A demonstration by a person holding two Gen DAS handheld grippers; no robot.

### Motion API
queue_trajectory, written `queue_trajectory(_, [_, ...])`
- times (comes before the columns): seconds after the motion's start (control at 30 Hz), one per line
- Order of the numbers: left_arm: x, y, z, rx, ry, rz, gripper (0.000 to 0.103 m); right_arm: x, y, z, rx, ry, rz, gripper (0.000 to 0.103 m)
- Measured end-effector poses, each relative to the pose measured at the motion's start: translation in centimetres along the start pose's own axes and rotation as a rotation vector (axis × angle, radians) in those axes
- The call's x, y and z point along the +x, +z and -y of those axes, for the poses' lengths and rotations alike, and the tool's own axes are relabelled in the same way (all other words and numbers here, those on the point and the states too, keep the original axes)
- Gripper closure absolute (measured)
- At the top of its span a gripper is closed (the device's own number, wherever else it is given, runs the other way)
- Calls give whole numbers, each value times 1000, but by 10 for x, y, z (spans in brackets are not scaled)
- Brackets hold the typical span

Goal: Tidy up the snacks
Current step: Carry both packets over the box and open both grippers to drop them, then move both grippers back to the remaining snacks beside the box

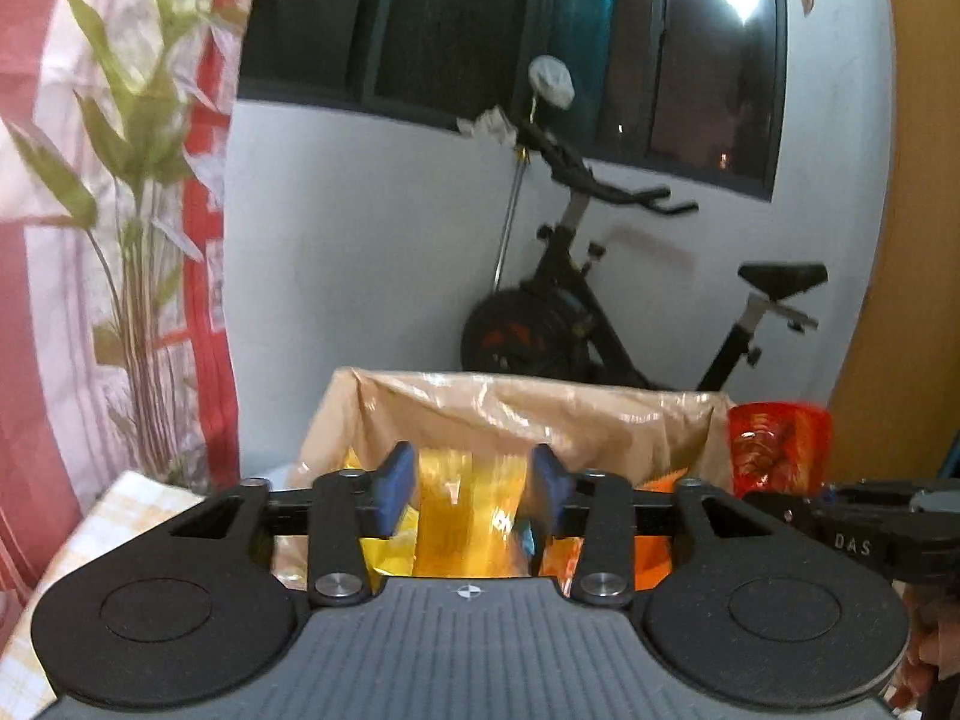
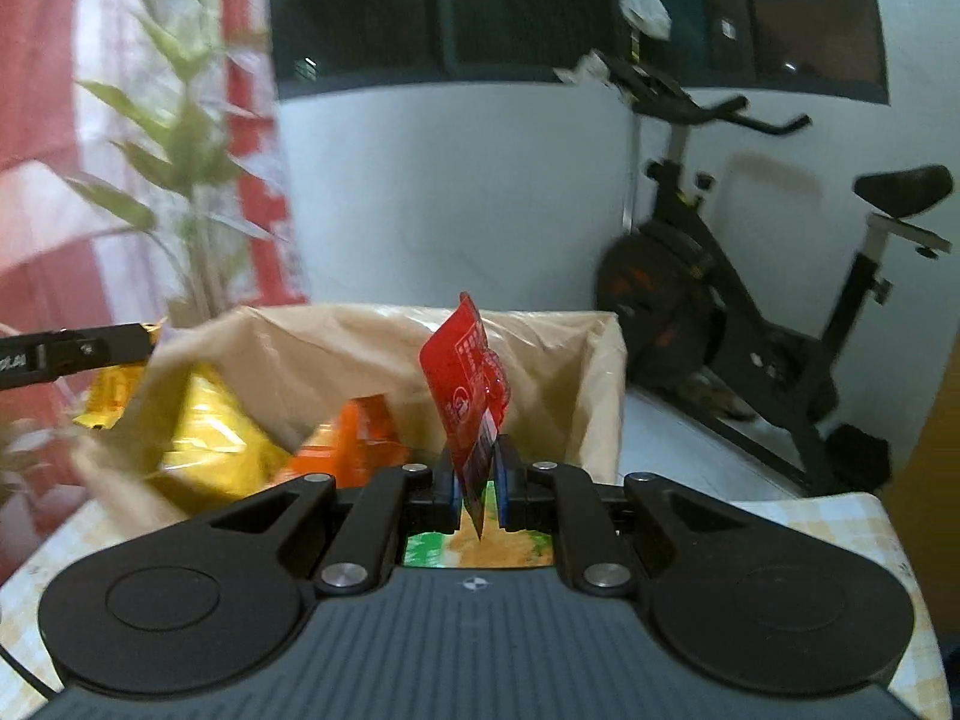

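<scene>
Right gripper (image 2: 480, 495): you pinched the red packet (image 2: 468, 387) tight.
Left gripper (image 1: 474, 495): your jaws stood apart; the blurred yellow packet (image 1: 468, 516) between them, contact unclear.

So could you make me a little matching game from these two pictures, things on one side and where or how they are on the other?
Things:
1. red packet
2. yellow packet
3. exercise bike
4. leafy plant

Places or states:
A. against the white wall, behind the box
B. pinched in the right tool, standing upright
C. by the red and white curtain
D. between the blue pads of the left tool, over the box

Pairs: 1-B, 2-D, 3-A, 4-C
</scene>
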State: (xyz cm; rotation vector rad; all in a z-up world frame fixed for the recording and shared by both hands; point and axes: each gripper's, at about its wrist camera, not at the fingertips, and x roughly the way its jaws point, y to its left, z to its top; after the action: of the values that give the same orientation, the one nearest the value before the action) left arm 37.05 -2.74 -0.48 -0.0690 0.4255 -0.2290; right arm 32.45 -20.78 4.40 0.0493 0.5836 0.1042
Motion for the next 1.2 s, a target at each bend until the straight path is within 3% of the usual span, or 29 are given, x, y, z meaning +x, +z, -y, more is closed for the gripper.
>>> queue_trajectory(0.07, [-2,-3,-4,-8,11,1,35,4,0,0,-3,-12,-12,84])
queue_trajectory(0.2, [-14,-8,-11,-21,14,7,33,-6,-3,-3,-21,16,6,54])
queue_trajectory(0.27, [-21,-10,-13,-25,12,8,33,-15,-4,-4,-34,20,29,51])
queue_trajectory(0.57, [-74,-32,-9,-10,-6,29,33,-60,-22,-10,-86,76,109,51])
queue_trajectory(0.87, [-106,-77,-17,-58,2,-26,33,-100,-63,-3,-111,143,148,51])
queue_trajectory(1.07, [-102,-119,-20,-109,-7,-129,34,-105,-96,10,-100,155,121,51])
queue_trajectory(1.2, [-95,-136,-23,-123,7,-179,34,-96,-122,20,-71,142,58,51])
